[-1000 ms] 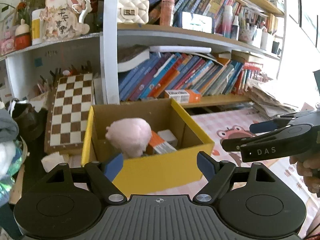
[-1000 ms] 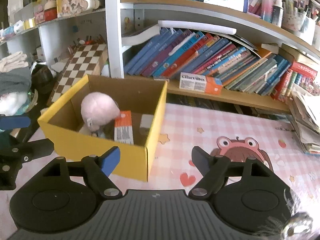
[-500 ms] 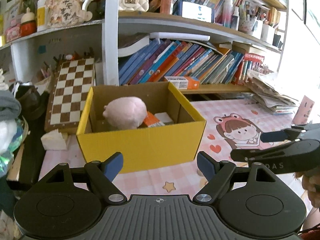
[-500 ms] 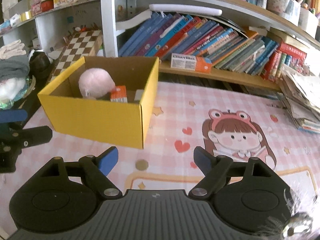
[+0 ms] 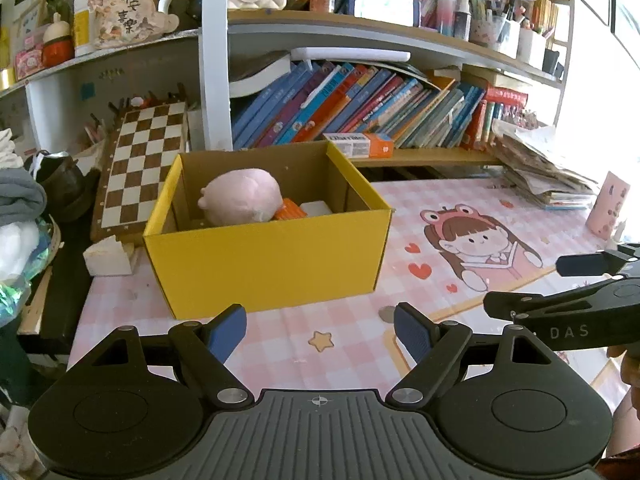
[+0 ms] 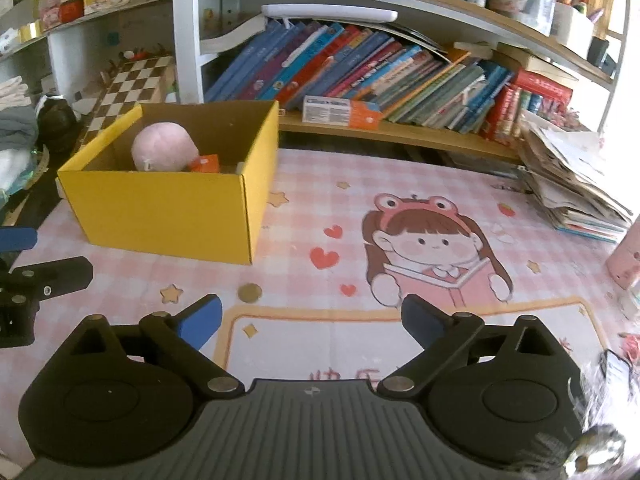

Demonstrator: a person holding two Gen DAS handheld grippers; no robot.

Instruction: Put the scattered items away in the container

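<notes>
A yellow cardboard box (image 5: 272, 252) (image 6: 168, 216) stands on the pink checked mat. Inside it lie a pink plush toy (image 5: 242, 196) (image 6: 164, 151), an orange packet (image 5: 291, 209) (image 6: 205, 163) and a white block (image 5: 316, 208). My left gripper (image 5: 320, 330) is open and empty, pulled back in front of the box. My right gripper (image 6: 311, 319) is open and empty too, over the mat to the right of the box. A small round coin (image 6: 249, 292) (image 5: 387, 313) lies on the mat near the box's front corner.
Shelves of books (image 5: 360, 108) run behind the table. A chessboard (image 5: 144, 164) leans at the back left. A stack of papers (image 6: 572, 184) sits at the right, a pink cup (image 5: 608, 210) beside it. Clothes (image 5: 16, 200) are piled at the left edge.
Both grippers have drawn back and away from the box, which now looks smaller and farther off. The coin on the mat has come into view. Both stayed open.
</notes>
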